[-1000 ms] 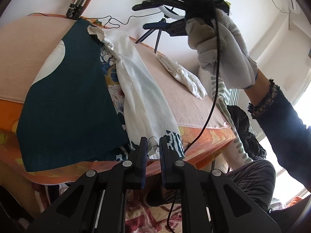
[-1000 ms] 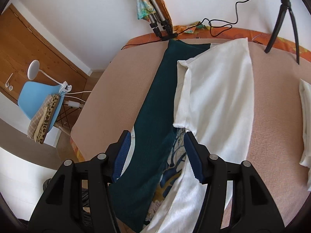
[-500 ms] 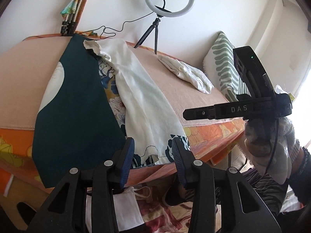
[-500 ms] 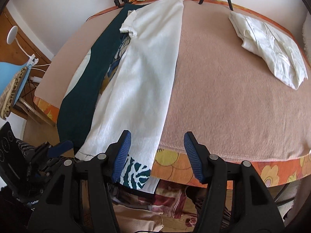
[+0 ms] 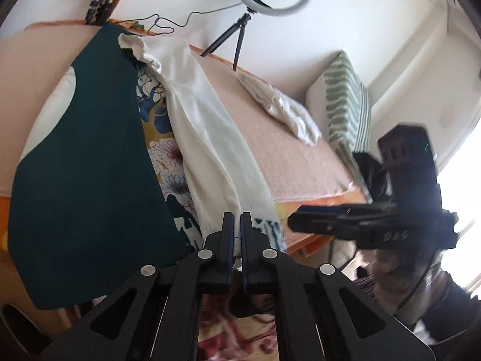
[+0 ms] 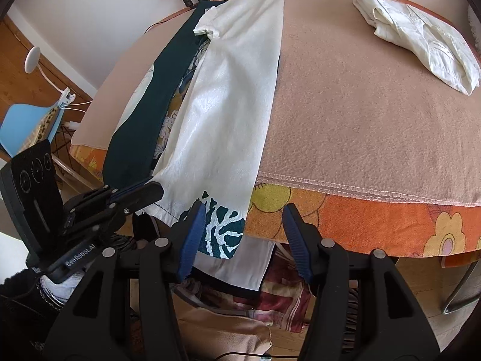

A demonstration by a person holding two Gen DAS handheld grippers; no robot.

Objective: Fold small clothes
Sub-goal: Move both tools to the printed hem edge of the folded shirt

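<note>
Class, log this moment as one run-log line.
left tongs: shut on white garment hem | right tongs: open, at hem's other corner

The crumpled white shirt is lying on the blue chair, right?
No. The crumpled white shirt lies on the table's beige blanket, far from the blue chair. The right wrist view shows it.

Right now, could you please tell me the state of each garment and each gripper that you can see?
White textured shirt: folded lengthwise, near hem overhanging the table edge.
Dark teal garment: spread flat beneath the white shirt.
Floral patterned garment: mostly covered, lying between those two.
Cream folded shirt: folded, set apart at the far right.
Left gripper: jaws shut on the white shirt's hem.
Right gripper: jaws closing, nothing pinched yet.
</note>
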